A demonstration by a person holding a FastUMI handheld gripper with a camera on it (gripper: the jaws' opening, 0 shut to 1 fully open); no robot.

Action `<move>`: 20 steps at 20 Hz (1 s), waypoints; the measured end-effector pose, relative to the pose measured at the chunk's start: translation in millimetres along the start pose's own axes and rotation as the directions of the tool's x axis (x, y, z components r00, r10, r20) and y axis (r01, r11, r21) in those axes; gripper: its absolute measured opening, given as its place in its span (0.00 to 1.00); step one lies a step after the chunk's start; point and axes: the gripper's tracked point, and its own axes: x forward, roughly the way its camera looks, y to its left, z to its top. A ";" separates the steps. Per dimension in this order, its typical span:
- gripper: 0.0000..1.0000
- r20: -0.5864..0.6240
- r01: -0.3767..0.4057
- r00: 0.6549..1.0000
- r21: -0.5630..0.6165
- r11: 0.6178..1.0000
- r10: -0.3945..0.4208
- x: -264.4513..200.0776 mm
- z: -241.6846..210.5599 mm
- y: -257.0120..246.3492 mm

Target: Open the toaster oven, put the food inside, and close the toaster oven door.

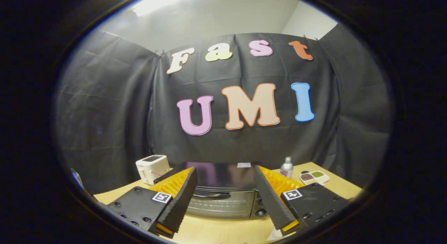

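From the camera riding on my tongs [225, 198], I looked across a pale wooden bench [216, 231] toward the black cloth wall of the booth. My tongs stood wide apart, holding nothing; the two ribbed black fingers [180, 202] slanted up toward one another, each backed by orange plastic and carrying a small square marker on its black block.

Between the fingers and just ahead of them sat the toaster oven [223, 191], dark and glossy on top, its glass door [221, 206] shut and facing me. A dark handle [211, 194] ran along the upper edge of the door, and a round knob [260, 212] showed on the panel beside the right finger. Neither finger touched the oven.

Beyond the left finger, at the oven's far left corner, stood a small white pop-up toaster [152, 168], upright and close to the oven. Beyond the right finger stood a silver bottle [286, 167] with a white cap, near the oven's far right corner. Just to the right of the bottle lay a white divided dish [314, 177] with a dark filling in one compartment and a green one in another; I could not tell what these were. A white scrap [277, 234] lay on the bench under the tip of my right finger.
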 end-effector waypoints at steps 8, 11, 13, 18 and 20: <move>0.99 -0.025 -0.019 0.999 0.049 0.999 0.020 39.9 -41.1 34.3; 0.99 -0.037 0.002 0.999 0.020 1.000 -0.001 54.3 -54.9 40.1; 0.99 -0.050 0.014 0.999 -0.001 1.000 -0.014 61.0 -66.1 43.6; 0.99 -0.072 0.051 0.996 -0.053 0.997 -0.055 73.6 -87.3 40.4; 0.99 -0.057 0.050 0.997 -0.031 0.998 -0.051 76.3 -87.0 40.6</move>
